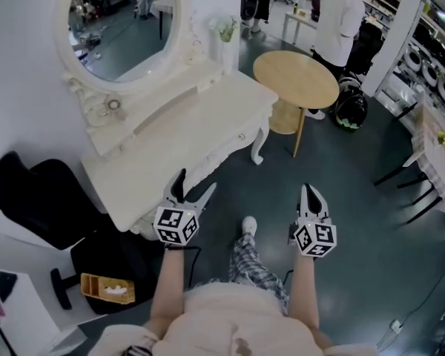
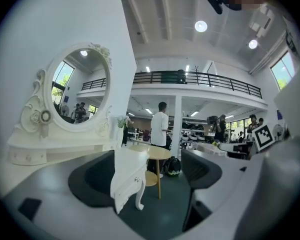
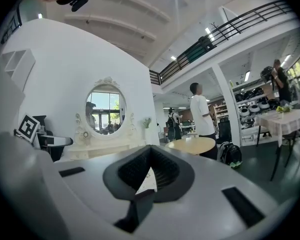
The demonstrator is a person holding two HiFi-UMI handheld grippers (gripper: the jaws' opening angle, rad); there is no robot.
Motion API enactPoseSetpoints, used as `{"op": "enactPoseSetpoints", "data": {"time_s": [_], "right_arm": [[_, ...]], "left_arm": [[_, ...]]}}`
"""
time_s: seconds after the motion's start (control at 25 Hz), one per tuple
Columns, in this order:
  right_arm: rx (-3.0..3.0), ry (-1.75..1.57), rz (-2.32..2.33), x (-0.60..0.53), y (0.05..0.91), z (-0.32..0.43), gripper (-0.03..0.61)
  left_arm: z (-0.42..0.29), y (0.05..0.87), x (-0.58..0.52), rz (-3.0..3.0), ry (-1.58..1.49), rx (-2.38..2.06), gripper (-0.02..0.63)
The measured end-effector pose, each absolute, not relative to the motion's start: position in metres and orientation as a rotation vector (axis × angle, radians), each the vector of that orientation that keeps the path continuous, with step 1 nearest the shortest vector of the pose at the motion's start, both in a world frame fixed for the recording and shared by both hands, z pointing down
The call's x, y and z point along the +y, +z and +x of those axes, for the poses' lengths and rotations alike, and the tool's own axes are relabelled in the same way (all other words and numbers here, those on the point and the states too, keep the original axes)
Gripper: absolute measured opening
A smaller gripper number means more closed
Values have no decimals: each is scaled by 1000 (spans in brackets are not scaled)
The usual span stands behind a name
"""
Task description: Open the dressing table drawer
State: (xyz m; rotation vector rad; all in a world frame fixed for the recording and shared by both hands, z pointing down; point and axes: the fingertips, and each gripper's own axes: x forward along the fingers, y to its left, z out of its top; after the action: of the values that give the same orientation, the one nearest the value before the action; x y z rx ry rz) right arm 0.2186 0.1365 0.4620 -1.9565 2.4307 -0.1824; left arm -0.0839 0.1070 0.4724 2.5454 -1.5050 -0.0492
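Head view showed your left gripper (image 1: pixel 195 185), jaws apart, near the cream, scroll-legged dressing table (image 1: pixel 170 147) at upper left, its drawer (image 1: pixel 226 148) shut; your right gripper (image 1: pixel 311 199) was pinched together, empty.

dressing table (image 1: pixel 179 145): cream white | round table (image 1: pixel 295 78): pale wood | chair (image 1: pixel 37 199): black | trousers (image 1: pixel 254 267): grey plaid | floor (image 1: pixel 360 225): dark teal

No readable text, coded square markers (image 1: pixel 176 225) on left hand-held gripper (image 1: pixel 196 180), same on right hand-held gripper (image 1: pixel 309 190)
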Motion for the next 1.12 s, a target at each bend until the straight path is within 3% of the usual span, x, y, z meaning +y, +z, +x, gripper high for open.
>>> {"op": "enactPoseSetpoints", "data": {"time_s": [0.48,1.12], "right_arm": [[2666,-180,-1684,-190,443,220,15],[2812,-230,-1474,-336,445,131,15]], "left_arm": [[-55,457,-155,2393,-79,-1784,397],[-90,472,-280,2225,11,-1905,397]]}}
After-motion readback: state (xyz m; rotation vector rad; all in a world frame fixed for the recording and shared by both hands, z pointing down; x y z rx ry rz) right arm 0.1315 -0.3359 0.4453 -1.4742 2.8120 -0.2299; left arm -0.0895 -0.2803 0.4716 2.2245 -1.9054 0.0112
